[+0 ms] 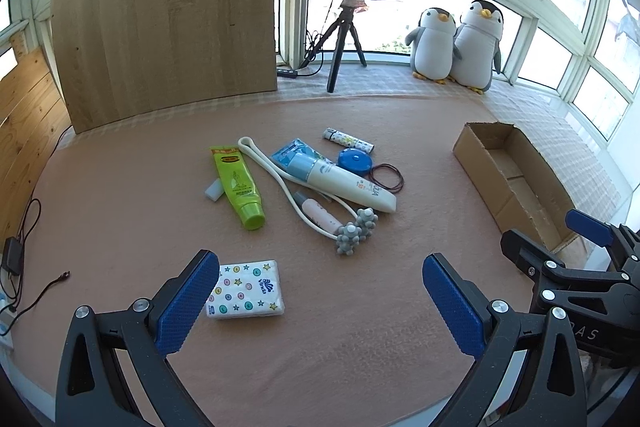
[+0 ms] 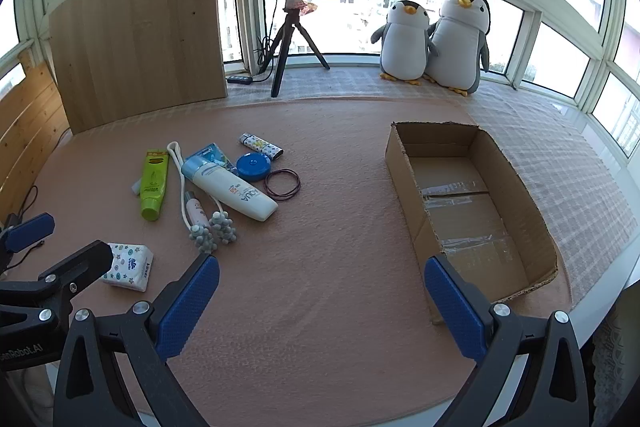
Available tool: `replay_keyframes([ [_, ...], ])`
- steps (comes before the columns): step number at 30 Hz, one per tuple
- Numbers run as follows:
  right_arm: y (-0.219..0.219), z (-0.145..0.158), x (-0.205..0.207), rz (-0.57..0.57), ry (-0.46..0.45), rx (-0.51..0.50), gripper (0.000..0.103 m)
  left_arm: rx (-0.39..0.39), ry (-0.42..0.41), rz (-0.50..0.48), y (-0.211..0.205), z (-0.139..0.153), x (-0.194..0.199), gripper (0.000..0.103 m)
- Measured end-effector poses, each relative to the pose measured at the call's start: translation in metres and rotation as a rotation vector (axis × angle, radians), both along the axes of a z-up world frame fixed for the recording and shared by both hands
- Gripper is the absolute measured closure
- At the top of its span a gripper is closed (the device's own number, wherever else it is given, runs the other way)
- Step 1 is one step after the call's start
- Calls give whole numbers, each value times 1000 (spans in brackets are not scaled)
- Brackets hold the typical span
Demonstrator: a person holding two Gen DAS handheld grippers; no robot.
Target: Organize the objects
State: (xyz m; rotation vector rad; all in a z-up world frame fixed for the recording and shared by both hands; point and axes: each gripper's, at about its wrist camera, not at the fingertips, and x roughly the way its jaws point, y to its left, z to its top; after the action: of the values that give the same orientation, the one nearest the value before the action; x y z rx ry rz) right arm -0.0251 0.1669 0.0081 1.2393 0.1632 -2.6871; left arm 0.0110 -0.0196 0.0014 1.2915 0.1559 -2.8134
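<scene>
A clutter of small items lies mid-table: a green tube, a white lotion bottle, a blue round tape measure, a patterned lighter, dark hair bands, a white massager with grey knobbed heads and a small pink bottle. A tissue pack lies nearest, beside my left gripper, which is open and holds nothing. An empty cardboard box stands to the right. My right gripper is open too, above bare cloth between the box and the clutter.
A pink cloth covers the table. Behind it a ring light on a tripod, two plush penguins and a leaning wooden board stand along the windows. Cables and a charger lie at the left edge.
</scene>
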Motion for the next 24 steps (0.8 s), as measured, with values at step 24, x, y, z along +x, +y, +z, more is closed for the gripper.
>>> replay_keyframes([
  [24, -2, -3, -3, 8, -11, -3, 2, 0, -2, 5, -4, 0, 1, 0],
])
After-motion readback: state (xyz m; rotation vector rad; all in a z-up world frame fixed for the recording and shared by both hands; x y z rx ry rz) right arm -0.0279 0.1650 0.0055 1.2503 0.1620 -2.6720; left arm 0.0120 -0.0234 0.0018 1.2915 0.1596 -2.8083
